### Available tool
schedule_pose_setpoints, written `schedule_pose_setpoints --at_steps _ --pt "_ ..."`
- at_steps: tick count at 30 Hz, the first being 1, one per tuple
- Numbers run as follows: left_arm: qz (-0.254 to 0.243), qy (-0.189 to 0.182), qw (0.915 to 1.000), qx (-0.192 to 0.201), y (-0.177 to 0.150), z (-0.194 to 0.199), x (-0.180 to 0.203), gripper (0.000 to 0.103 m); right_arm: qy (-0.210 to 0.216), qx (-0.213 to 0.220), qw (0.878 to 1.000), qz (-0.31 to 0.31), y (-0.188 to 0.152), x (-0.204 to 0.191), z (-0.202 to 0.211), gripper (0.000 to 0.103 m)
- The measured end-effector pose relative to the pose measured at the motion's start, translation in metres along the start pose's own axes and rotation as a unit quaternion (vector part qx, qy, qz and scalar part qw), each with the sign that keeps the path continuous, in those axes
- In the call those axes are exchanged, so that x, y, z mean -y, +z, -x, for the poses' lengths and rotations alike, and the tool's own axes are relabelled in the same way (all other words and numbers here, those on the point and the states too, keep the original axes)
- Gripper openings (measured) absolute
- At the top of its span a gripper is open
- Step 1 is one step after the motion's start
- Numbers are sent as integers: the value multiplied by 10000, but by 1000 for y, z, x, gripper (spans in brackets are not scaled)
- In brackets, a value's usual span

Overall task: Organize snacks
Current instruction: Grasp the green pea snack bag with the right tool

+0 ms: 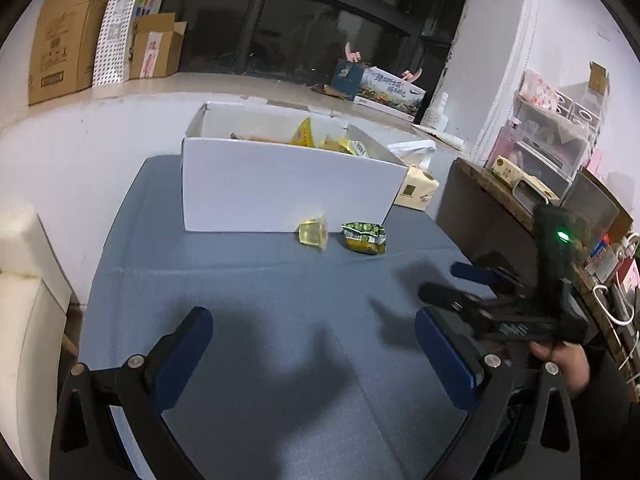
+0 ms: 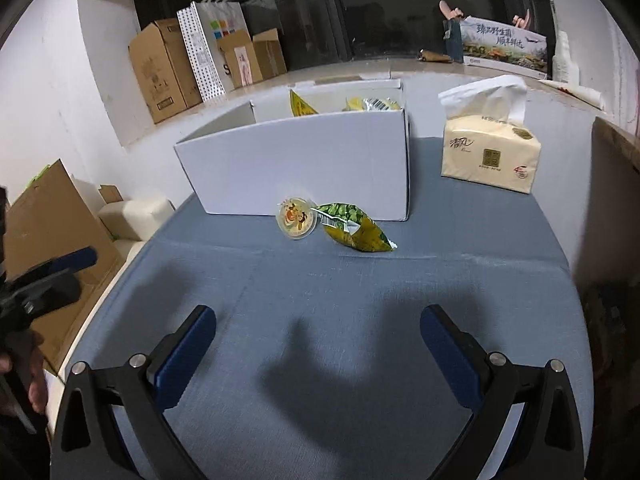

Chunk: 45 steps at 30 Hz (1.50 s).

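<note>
Two loose snacks lie on the blue tablecloth [image 2: 360, 288] just in front of the white box: a small jelly cup [image 2: 297, 218] tipped on its side, its printed round lid facing the right wrist camera, and a green and yellow snack packet [image 2: 354, 227] touching or almost touching it on its right. In the left wrist view the same pair sits at the centre of the frame, the jelly cup [image 1: 314, 233] showing its clear yellow body and the snack packet [image 1: 365, 237] a little apart from it. The white box [image 2: 304, 168] stands open at mid-frame and holds several yellow wrapped snacks [image 2: 372, 105], gathered toward its right end; an exact count cannot be made, since the near wall hides most of them. To the right of the box stands one tissue pack [image 2: 490, 152] with a white sheet pulled up. On the ledge in the upper left of the frame are three cardboard boxes [image 2: 160, 68] and one dotted paper bag [image 2: 208, 48]. The right gripper [image 2: 318, 354] hovers over bare cloth at the bottom of its frame, jaws spread wide and empty. The left gripper [image 1: 314, 354] is likewise low over the cloth, jaws wide apart and holding nothing.
</note>
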State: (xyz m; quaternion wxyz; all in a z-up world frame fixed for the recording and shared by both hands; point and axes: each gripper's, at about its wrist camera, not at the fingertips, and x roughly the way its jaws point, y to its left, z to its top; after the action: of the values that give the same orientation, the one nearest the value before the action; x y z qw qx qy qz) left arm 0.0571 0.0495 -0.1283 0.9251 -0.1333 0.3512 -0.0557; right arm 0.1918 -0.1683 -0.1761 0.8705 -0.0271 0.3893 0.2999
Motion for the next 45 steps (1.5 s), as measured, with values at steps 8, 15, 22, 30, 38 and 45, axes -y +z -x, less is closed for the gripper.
schedule_pose_setpoints --at_steps 8,15,22,30,38,45 --pt "12 15 10000 -81 -2 -6 1 103 -566 -472 9965 394 48 5 -77 103" --pt "115 69 9997 -223 -7 -13 -5 103 -710 -837 9930 447 55 10 -112 52" --pt "192 16 9995 -232 -7 -17 -7 103 -470 -734 9950 492 48 6 -97 44" --pt "-34 95 9994 -317 10 -43 1 103 -350 -518 9972 417 31 4 -53 43" --pt "-541 208 9972 -481 46 -110 26 103 -426 -79 9988 242 23 10 14 43" --pt "-599 671 9935 -691 64 -179 44 103 -616 119 9980 -8 1 21 52 43"
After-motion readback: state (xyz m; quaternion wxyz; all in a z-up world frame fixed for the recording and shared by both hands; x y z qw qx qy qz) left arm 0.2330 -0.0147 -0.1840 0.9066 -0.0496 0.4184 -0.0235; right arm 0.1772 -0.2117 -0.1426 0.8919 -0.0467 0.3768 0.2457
